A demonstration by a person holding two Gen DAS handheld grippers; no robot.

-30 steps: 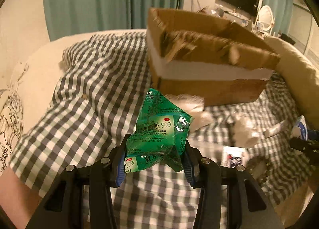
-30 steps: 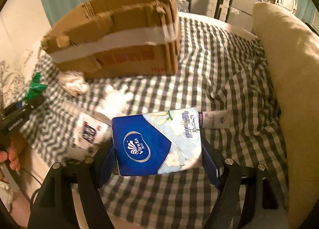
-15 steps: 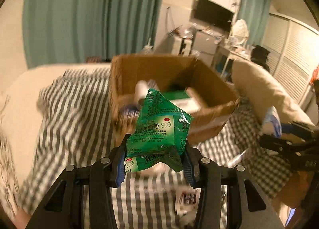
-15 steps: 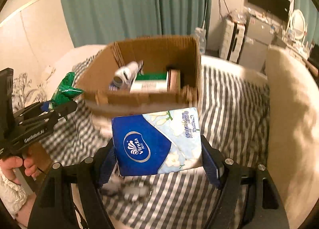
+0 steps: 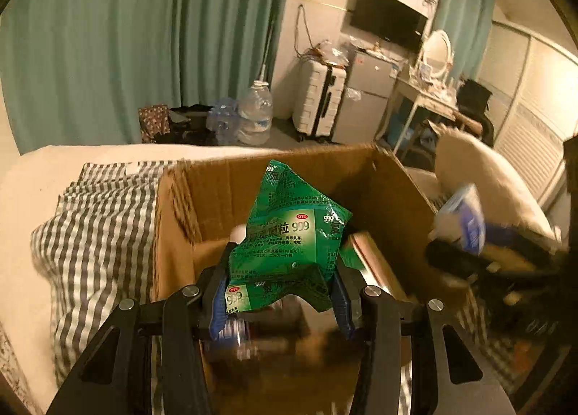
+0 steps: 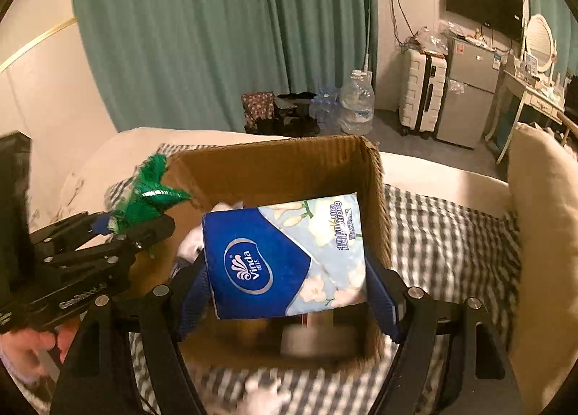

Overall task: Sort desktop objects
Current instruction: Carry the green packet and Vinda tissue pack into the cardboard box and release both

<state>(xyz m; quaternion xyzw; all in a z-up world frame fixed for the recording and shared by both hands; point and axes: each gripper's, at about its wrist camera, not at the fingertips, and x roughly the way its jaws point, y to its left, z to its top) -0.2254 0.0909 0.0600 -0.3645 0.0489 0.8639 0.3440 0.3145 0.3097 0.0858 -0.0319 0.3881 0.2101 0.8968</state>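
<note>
My left gripper [image 5: 280, 301] is shut on a crumpled green medicine packet [image 5: 289, 245] and holds it over the open cardboard box [image 5: 289, 169]. My right gripper [image 6: 289, 297] is shut on a blue and white tissue pack [image 6: 285, 256], held above the same box [image 6: 289, 158]. Seen from the right wrist, the left gripper [image 6: 119, 230] with the green packet [image 6: 148, 194] hangs at the box's left rim. Seen from the left wrist, the right gripper [image 5: 480, 252] with the tissue pack [image 5: 466, 219] is at the box's right side, blurred. Several items lie inside the box, mostly hidden.
The box stands on a bed with a grey checked cover [image 5: 97, 230]. A cream pillow [image 6: 542, 234] lies to the right. A hand [image 6: 32, 342] holds the left gripper's handle. Beyond the bed are water bottles [image 6: 356, 104], a suitcase [image 6: 422, 89] and a small fridge [image 6: 466, 93].
Both grippers rose and moved forward with their loads, from low over the bed cover to above the open box. The box interior came into view. Neither grip changed.
</note>
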